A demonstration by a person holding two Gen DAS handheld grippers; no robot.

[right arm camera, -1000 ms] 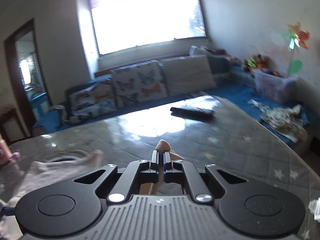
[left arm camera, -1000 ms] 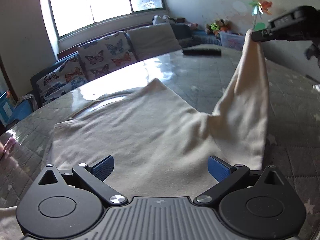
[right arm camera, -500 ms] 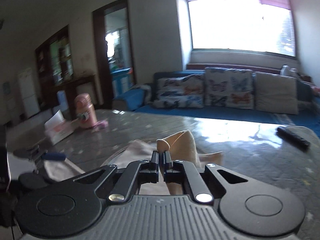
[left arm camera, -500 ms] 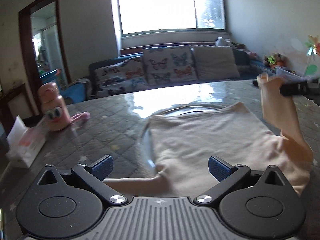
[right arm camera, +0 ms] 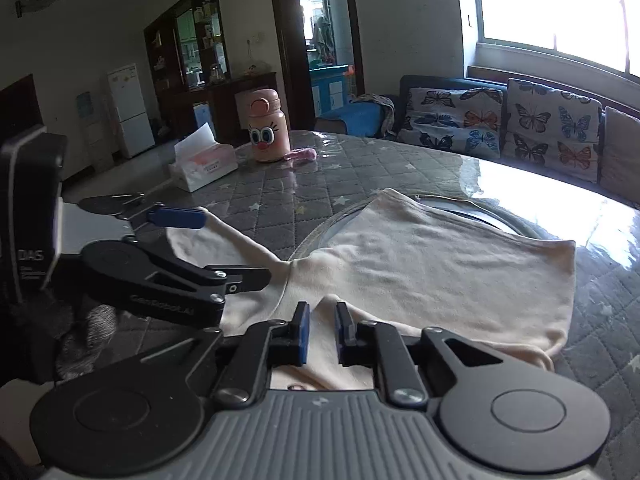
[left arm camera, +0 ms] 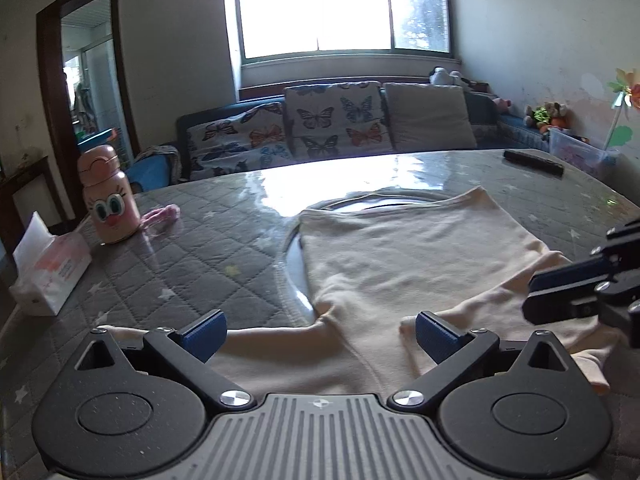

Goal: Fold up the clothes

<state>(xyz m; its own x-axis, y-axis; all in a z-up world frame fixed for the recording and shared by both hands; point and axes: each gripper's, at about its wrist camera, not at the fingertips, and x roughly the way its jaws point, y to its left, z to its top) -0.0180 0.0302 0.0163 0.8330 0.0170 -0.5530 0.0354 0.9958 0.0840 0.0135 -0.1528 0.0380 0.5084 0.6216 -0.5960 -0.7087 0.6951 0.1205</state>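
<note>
A cream garment (left arm camera: 404, 256) lies on the grey quilted table (left arm camera: 192, 256), its right part folded over onto itself. My left gripper (left arm camera: 318, 330) is open and empty, low over the garment's near edge, with a sleeve running left under it. My right gripper (right arm camera: 322, 332) has its jaws slightly apart with the folded cloth edge (right arm camera: 324, 308) lying between them, no longer pinched. The garment also shows in the right wrist view (right arm camera: 432, 264). The right gripper also shows at the right edge of the left wrist view (left arm camera: 576, 292), and the left gripper (right arm camera: 176, 240) at the left of the right wrist view.
A pink cartoon bottle (left arm camera: 108, 200) and a tissue box (left arm camera: 48, 272) stand at the table's left. A pink cloth scrap (left arm camera: 160, 216) lies by the bottle. A black remote (left arm camera: 534, 162) lies at the far right. A butterfly-cushion sofa (left arm camera: 332, 124) stands behind the table.
My right gripper carried the lifted cloth corner leftward across the garment, lowered it and opened, leaving the fold lying flat. Both views have swung to the left.
</note>
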